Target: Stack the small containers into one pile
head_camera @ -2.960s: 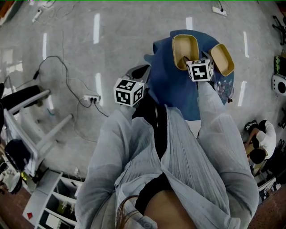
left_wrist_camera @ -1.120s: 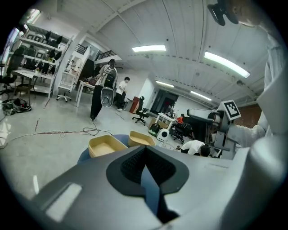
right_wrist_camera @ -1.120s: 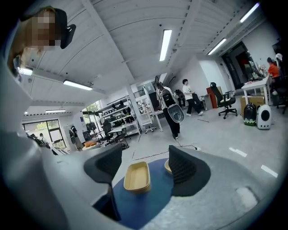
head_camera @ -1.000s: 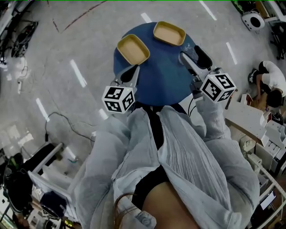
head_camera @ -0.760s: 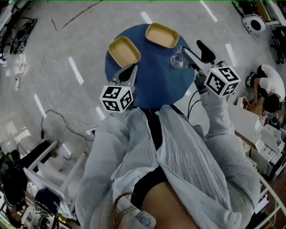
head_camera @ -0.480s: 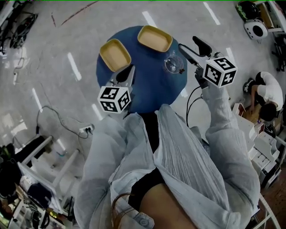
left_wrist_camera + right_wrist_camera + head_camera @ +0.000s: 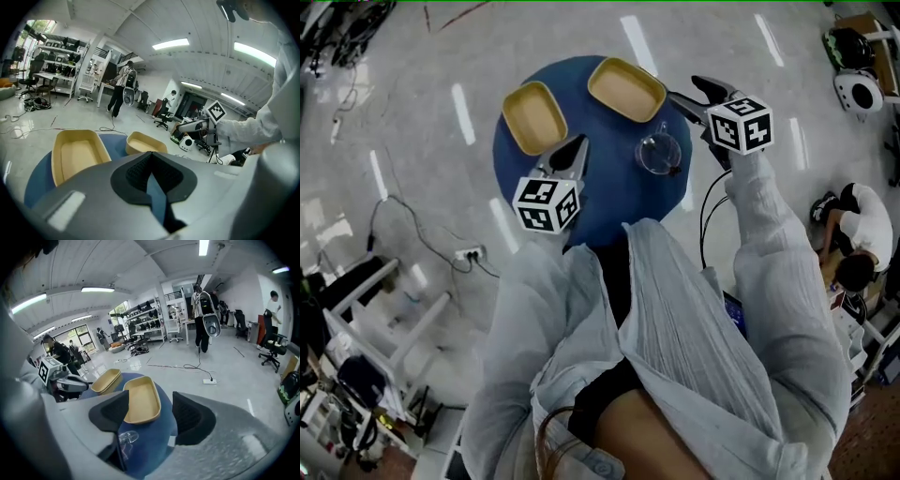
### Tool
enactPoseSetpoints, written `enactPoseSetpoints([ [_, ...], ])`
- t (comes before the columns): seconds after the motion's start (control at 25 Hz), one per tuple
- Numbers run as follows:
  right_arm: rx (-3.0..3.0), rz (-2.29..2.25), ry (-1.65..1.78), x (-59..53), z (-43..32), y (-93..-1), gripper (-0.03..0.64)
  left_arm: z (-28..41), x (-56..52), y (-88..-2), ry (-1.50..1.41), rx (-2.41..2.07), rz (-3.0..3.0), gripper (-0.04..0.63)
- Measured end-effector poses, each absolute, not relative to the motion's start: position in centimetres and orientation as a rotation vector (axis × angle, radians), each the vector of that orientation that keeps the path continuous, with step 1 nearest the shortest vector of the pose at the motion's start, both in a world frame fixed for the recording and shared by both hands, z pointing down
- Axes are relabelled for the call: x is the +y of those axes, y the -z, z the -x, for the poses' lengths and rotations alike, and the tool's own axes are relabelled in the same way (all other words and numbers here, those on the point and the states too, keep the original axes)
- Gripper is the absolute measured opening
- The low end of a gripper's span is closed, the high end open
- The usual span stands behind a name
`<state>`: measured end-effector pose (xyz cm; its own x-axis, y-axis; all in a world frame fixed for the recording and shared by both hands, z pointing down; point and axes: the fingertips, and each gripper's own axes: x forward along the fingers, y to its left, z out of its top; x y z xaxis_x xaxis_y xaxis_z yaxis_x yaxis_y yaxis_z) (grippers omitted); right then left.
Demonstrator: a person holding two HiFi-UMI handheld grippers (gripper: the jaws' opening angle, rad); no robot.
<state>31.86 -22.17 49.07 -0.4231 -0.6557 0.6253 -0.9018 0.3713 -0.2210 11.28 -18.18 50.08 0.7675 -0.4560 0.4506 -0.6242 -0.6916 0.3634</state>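
Two shallow tan containers lie side by side on a round blue table (image 7: pixel 600 187), one at the left (image 7: pixel 534 117) and one at the far right (image 7: pixel 626 89), apart from each other. My left gripper (image 7: pixel 578 145) hovers over the table just short of the left container (image 7: pixel 75 154), jaws shut and empty (image 7: pixel 151 161). My right gripper (image 7: pixel 692 91) hangs at the table's right edge beside the right container (image 7: pixel 140 399), which shows through its open jaws (image 7: pixel 150 403). Those jaws have just been closing a little, with nothing gripped between them.
A clear glass (image 7: pixel 658 152) stands on the table near its right side, below the right gripper (image 7: pixel 126 439). Cables and a power strip (image 7: pixel 469 253) lie on the floor at the left. A person crouches at the far right (image 7: pixel 853 253). Racks and shelving stand at the lower left (image 7: pixel 356 375).
The right gripper has swung forward and down to the table's right edge by the right container. The left gripper has edged forward over the table. The glass has come into view.
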Motion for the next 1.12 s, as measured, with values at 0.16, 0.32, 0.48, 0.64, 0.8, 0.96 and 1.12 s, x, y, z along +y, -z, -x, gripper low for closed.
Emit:
enactPoseSetpoints([
  [0.16,-2.172,-1.253,-0.777,-23.6,-31.9,-52.0,0.282,-12.1,-18.7,-51.5,-0.452,-0.855,-2.416,0.012],
  [0.32,-2.136,-1.171,-0.763,-24.9,-31.3,-54.7,0.275,-12.6,-18.6,-52.6,-0.466,-0.865,-2.381,0.012],
  [0.48,-2.110,-1.119,-0.750,-26.4,-30.4,-56.6,0.232,-12.7,-18.7,-53.4,-0.479,-0.863,-2.364,0.012],
  [0.64,-2.070,-1.034,-0.732,-27.0,-29.9,-58.1,0.196,-12.4,-19.0,-53.8,-0.478,-0.870,-2.346,0.012],
  [0.8,-2.027,-0.990,-0.738,-27.1,-29.6,-59.1,0.170,-12.3,-18.9,-53.9,-0.483,-0.860,-2.340,0.012],
  [0.96,-1.988,-0.991,-0.750,-27.1,-29.6,-60.2,0.117,-12.2,-18.8,-54.2,-0.484,-0.842,-2.338,0.012],
  [1.12,-1.981,-1.019,-0.761,-27.1,-29.7,-60.0,0.047,-12.0,-18.7,-54.1,-0.476,-0.833,-2.340,0.012],
])
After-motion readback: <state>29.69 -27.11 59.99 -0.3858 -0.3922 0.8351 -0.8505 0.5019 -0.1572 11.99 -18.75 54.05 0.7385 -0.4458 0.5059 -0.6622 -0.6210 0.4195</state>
